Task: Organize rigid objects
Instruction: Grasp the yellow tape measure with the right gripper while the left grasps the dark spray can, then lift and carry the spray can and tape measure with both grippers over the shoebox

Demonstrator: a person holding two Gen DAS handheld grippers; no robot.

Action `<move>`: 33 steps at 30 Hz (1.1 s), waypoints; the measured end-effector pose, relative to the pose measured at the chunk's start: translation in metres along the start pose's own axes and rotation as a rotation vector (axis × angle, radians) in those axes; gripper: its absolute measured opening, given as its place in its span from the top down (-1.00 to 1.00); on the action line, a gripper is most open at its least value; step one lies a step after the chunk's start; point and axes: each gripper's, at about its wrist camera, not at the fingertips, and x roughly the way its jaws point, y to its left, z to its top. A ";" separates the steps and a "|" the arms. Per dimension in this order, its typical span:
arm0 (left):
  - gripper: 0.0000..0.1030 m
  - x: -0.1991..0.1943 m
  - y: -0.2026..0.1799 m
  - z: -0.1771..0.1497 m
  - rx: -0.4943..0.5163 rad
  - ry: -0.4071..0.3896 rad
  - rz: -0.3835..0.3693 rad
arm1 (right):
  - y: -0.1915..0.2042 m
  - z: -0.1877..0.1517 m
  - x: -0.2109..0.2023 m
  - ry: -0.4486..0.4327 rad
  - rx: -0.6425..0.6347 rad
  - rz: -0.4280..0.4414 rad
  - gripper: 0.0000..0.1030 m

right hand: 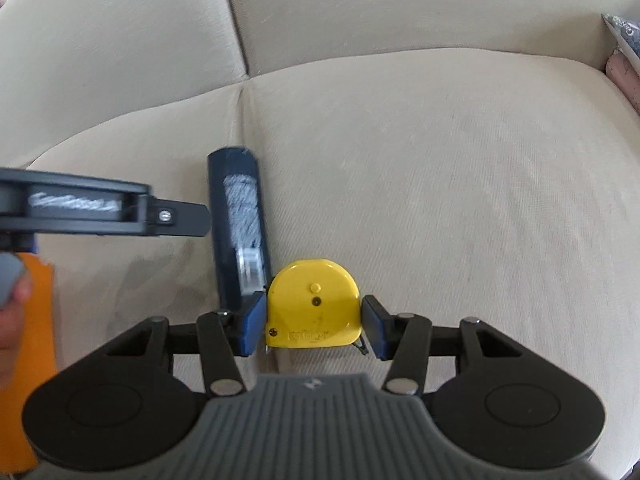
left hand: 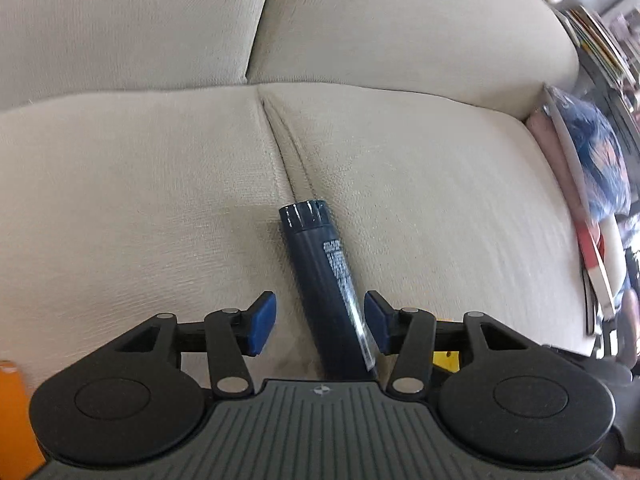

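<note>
Right gripper (right hand: 315,326) half-open, perhaps on tape (right hand: 312,280)

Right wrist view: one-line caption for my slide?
Right gripper open around a yellow tape measure on the sofa, beside a dark bottle.

We count one dark blue bottle (left hand: 328,288), one yellow tape measure (right hand: 314,306), one orange item (right hand: 38,340), and two beige seat cushions (left hand: 132,200).
</note>
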 end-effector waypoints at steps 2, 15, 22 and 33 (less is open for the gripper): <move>-0.13 0.011 0.004 0.001 -0.036 0.008 -0.012 | -0.003 0.004 0.007 0.005 0.012 0.009 -0.03; 0.24 0.028 0.003 0.002 -0.058 0.026 0.002 | -0.008 0.011 0.033 0.018 0.019 0.036 -0.04; 0.27 -0.014 -0.012 -0.023 0.105 -0.037 0.000 | -0.002 0.003 0.018 0.009 0.013 0.023 -0.03; 0.28 -0.144 -0.003 -0.070 0.211 -0.228 -0.035 | 0.032 -0.022 -0.053 -0.099 -0.036 0.120 -0.03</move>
